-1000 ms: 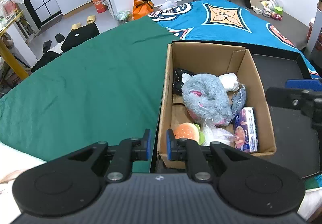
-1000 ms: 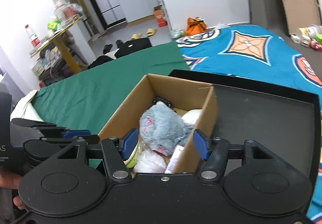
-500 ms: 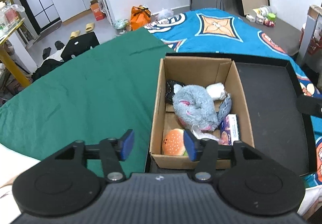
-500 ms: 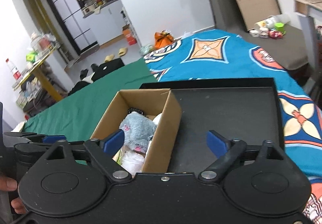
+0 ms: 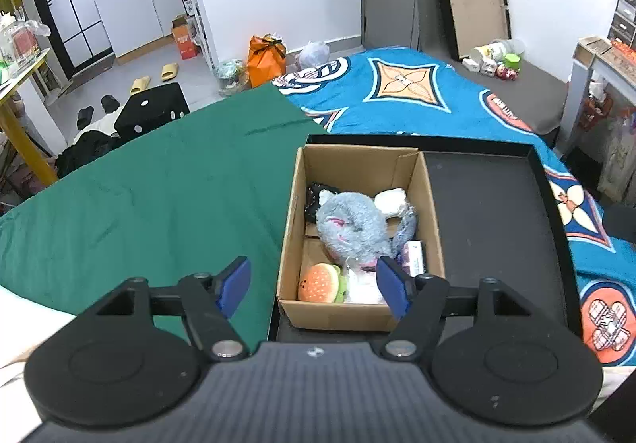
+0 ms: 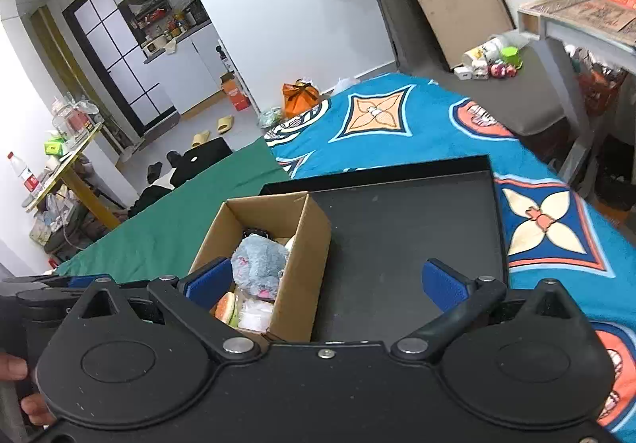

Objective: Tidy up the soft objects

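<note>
Your left claw [image 5: 314,286] and right claw [image 6: 324,278] gape empty; the gray plush [image 5: 351,222] hides the box [image 5: 357,313] contents beneath.

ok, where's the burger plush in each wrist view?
Left wrist: burger plush in the cardboard box's near-left corner, low centre of picture.
Right wrist: burger plush partly hidden behind the right gripper's left finger, lower left.
Shared landmark: grey plush mid-box.
</note>
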A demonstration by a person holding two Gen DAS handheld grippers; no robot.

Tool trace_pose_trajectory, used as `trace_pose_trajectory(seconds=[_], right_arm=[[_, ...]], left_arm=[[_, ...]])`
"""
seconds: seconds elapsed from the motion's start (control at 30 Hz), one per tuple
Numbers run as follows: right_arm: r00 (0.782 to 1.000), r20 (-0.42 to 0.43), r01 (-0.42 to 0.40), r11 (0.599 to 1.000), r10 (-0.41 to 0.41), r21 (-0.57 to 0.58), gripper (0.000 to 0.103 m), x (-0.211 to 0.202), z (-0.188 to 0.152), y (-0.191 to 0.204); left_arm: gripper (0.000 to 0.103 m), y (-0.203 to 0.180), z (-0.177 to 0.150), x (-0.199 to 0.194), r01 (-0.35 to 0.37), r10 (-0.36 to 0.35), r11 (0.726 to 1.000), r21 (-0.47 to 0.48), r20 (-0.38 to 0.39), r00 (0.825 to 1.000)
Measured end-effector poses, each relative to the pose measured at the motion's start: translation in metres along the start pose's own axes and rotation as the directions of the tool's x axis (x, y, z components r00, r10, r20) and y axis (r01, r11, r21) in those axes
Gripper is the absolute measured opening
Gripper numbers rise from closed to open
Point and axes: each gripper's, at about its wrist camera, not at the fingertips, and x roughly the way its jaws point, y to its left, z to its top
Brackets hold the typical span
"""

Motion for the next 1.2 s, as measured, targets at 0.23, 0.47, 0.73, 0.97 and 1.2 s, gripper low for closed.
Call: trace_pose_trajectory(seconds=[0.23, 0.47, 0.73, 0.97, 1.2], right_arm=[[1.0, 0.019, 0.008, 1.0, -0.009, 0.013, 0.103, -0.02, -0.003, 0.006], [0.999, 0.044, 0.026, 0.999, -0.027, 0.033, 0.103, -0.04, -0.006, 0.009], [0.996, 0.066, 0.058, 0.997, -0.061, 0.05, 0.103, -0.065, -0.011, 0.013], [0.99, 0.084, 0.108, 0.993, -0.112, 0.056, 0.103, -0.082, -0.015, 0.019], [0.984, 0.118, 0.127, 0.99, -0.133, 0.057, 0.103, -0.103, -0.021, 0.026]], left_arm=[[0.071, 0.0, 0.002, -0.025, 0.014, -0.014, 1.0, -0.007, 0.035, 0.999], [0.08, -0.001, 0.002, -0.05, 0.02, -0.02, 1.0, 0.0, 0.073, 0.997], [0.082, -0.003, -0.003, -0.074, 0.031, -0.031, 0.999, 0.012, 0.082, 0.996], [0.096, 0.001, -0.011, -0.096, 0.035, -0.036, 0.999, 0.007, 0.105, 0.994], [0.102, 0.007, -0.018, -0.122, 0.04, -0.038, 0.999, -0.01, 0.154, 0.987]])
